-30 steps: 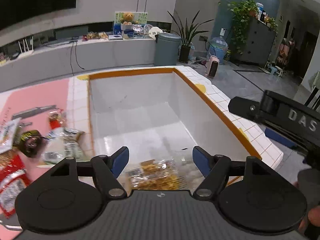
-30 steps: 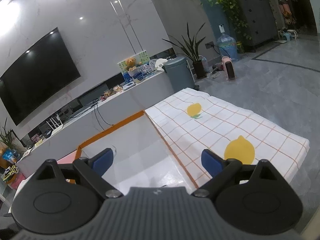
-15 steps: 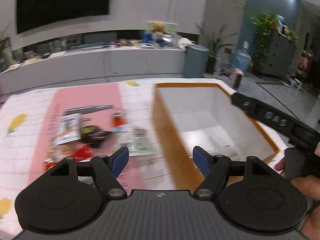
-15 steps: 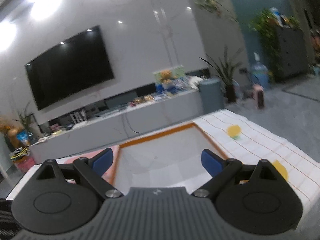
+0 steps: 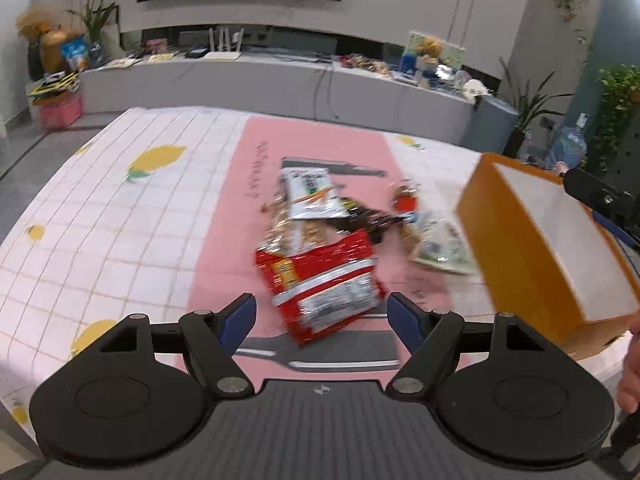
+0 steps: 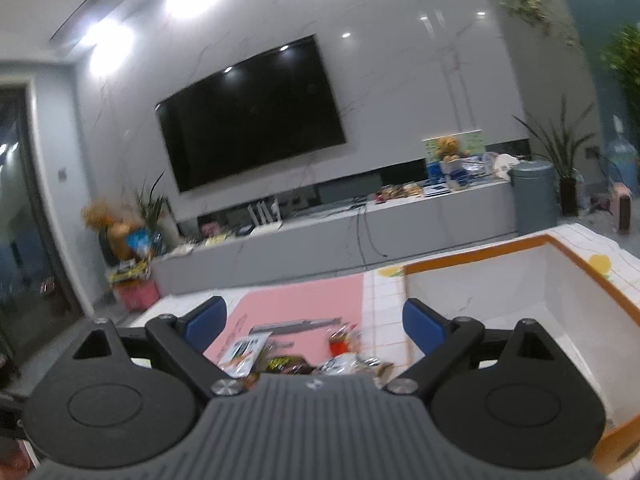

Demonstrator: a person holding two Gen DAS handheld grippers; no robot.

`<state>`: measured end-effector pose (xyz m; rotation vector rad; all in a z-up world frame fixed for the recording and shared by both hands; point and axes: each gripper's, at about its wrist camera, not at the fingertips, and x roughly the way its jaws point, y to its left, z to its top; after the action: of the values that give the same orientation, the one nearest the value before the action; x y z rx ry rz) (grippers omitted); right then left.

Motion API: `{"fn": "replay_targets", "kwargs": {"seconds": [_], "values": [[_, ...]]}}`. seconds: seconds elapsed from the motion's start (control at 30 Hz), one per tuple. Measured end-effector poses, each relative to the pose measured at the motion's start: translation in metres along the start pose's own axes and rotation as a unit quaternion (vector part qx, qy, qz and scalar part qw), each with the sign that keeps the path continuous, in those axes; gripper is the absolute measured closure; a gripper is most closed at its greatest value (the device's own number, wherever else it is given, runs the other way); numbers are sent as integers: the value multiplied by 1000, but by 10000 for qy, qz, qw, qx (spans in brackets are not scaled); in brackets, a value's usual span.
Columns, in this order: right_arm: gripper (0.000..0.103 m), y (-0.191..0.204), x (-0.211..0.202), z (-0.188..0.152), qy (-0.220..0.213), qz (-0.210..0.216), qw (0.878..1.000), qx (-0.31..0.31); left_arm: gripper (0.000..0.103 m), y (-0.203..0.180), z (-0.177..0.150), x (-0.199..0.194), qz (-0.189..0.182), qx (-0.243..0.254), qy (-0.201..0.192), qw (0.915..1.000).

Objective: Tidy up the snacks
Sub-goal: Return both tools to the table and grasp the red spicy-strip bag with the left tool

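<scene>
The left gripper [image 5: 322, 310] is spread and empty, poised over the red packet [image 5: 320, 280] at the near edge of the snack pile [image 5: 340, 224] on the pink mat [image 5: 248, 216], left of the box [image 5: 552, 248]. Best to drop squarely over the packet and pinch its crinkled middle, not a corner. The right gripper [image 6: 314, 322] is also spread, holding nothing. Motion blur smears the farther packets, so their number is probably five or six; the box floor is cut off.

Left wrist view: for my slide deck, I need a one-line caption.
Open left gripper above red snack packet on pink mat, beside orange box.
</scene>
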<state>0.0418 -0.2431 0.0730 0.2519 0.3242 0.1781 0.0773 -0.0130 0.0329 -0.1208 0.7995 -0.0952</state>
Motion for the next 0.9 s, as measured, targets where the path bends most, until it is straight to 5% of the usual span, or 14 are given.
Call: {"fn": "replay_targets", "kwargs": {"seconds": [0.27,0.53,0.73,0.9], "values": [[10,27,30,-16,584,26,9968,-552,15,25,-6,33,12,-247,235,9994],[10,38,57,-35,1160,8,9900,-803,14,22,11,68,-4,593,238,9980],[10,34,59,-48,1350,-69,9853,-1046,14,-4,5,92,-222,2205,271,9748],[10,27,67,-49,1489,-133,9849,-873,13,-20,-7,103,-534,3049,244,9506]]}}
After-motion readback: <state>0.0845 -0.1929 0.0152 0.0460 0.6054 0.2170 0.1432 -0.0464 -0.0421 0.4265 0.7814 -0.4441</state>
